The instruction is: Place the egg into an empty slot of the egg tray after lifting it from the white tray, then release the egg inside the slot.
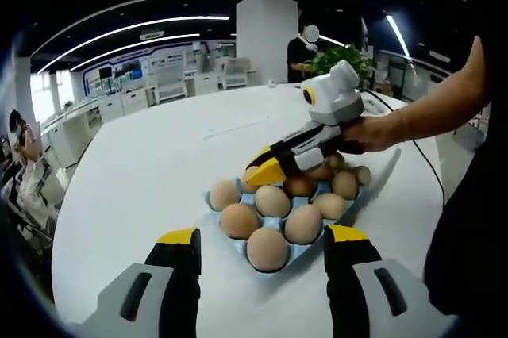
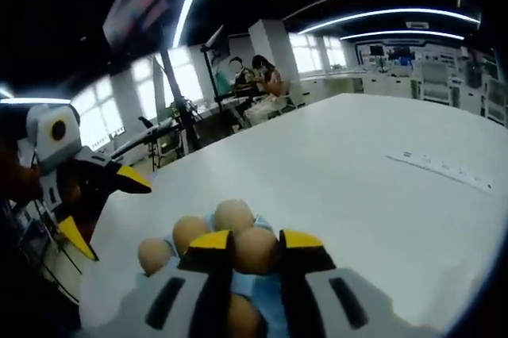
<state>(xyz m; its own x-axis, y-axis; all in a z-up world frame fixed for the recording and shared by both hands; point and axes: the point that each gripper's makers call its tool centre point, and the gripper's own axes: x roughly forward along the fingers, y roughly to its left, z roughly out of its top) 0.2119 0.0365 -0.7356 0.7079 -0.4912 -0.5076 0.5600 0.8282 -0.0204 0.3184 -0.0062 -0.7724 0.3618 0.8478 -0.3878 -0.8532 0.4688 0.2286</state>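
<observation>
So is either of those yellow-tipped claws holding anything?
The right gripper clamps a brown egg by its sides, over the blue egg tray. The left gripper is open, holding nothing.

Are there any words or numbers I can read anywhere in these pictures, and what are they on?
None can be read.
The long white strip lying on the white table carries small dark marks, too blurred to read.
The wall boards far behind the desks are too small to read.
The light blue egg tray, the brown eggs and the yellow-tipped grippers show no lettering.
</observation>
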